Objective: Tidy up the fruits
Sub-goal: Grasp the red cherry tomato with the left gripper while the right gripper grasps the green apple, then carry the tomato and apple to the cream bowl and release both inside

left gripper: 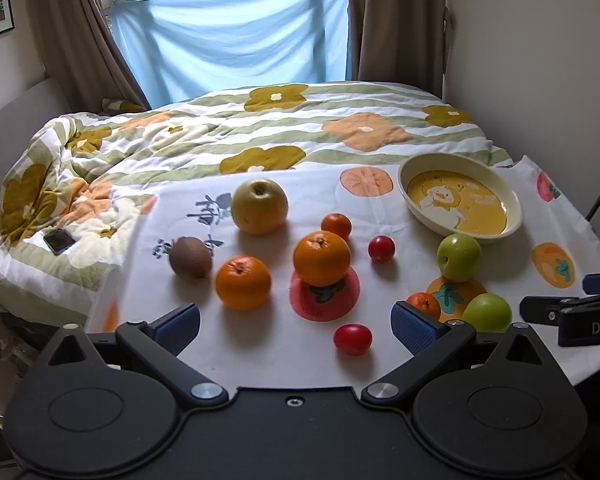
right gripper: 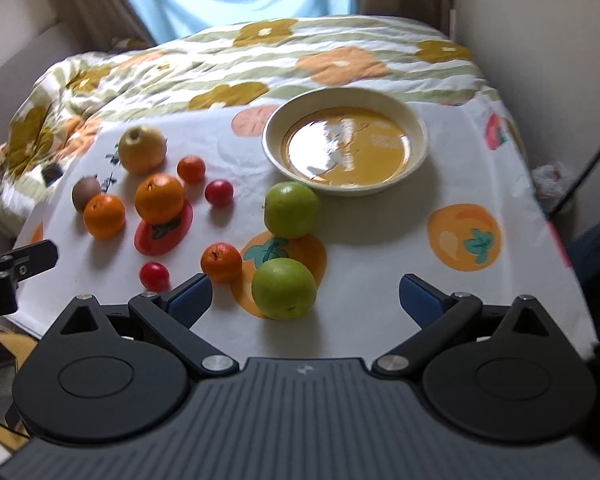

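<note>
Fruit lies loose on a white printed cloth (left gripper: 284,360). A yellow pear (left gripper: 259,206), a brown kiwi (left gripper: 190,257), two oranges (left gripper: 243,282) (left gripper: 321,257), small mandarins (left gripper: 336,225) (left gripper: 424,305), two red tomatoes (left gripper: 381,248) (left gripper: 352,339) and two green apples (left gripper: 459,256) (left gripper: 487,313) are spread out. An empty yellow duck bowl (left gripper: 496,184) sits at the back right. My left gripper (left gripper: 296,326) is open near the front tomato. My right gripper (right gripper: 305,300) is open, with the near green apple (right gripper: 284,288) just ahead of its fingers. The bowl (right gripper: 414,120) lies beyond.
A flowered quilt (left gripper: 260,128) covers the bed behind the cloth, with a dark phone (left gripper: 59,241) on its left side. Curtains and a blue sheet hang at the window. A wall stands close on the right. The cloth's front edge drops off near both grippers.
</note>
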